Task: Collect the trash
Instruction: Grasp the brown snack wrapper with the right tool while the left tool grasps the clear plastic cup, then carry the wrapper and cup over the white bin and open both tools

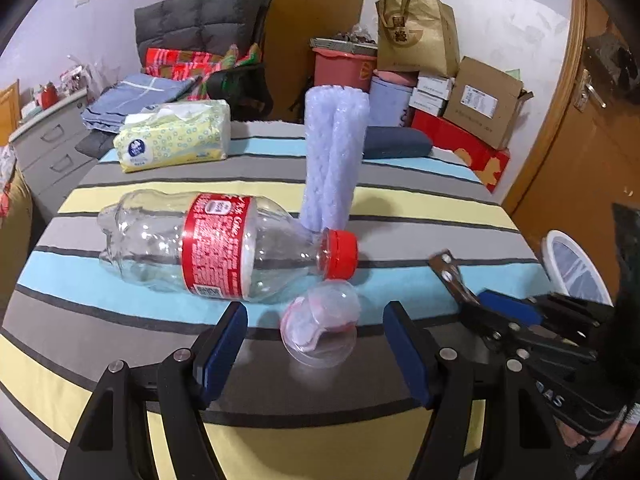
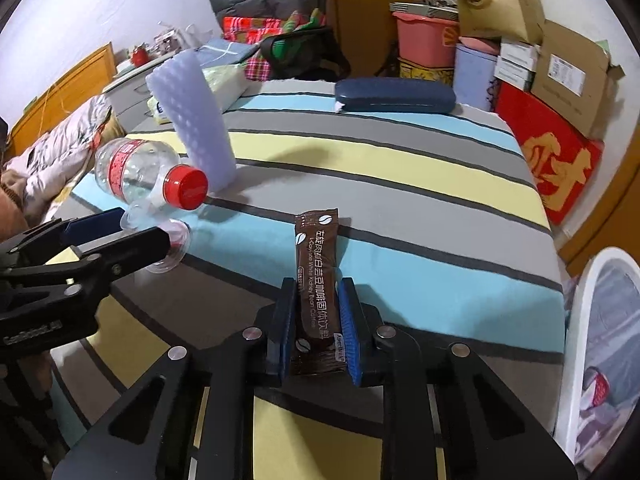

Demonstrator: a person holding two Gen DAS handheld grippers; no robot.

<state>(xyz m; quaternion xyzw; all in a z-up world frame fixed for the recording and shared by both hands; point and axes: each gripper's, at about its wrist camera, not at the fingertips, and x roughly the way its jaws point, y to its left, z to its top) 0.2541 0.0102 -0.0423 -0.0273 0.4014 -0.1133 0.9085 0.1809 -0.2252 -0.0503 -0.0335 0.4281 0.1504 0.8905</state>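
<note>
Our right gripper (image 2: 318, 330) squeezed the coffee packet (image 2: 318, 280). Our left gripper (image 1: 316, 344) stood wide around the cup (image 1: 320, 324).

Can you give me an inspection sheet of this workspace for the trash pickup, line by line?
Surface: striped cloth covers the table.
Job's things: empty bottle with red cap lies on its side; clear plastic cup lies tipped beside the cap; brown coffee sachet is in the right tool.
Clutter: tissue pack, upright roll of bubble wrap, dark glasses case.
Grippers: left tool open around the cup, pads apart from it; right tool shut on the sachet.
Cables: nothing seen.
Surroundings: white bin at the table's right edge; boxes, a paper bag, folded bedding and a wooden door behind.
</note>
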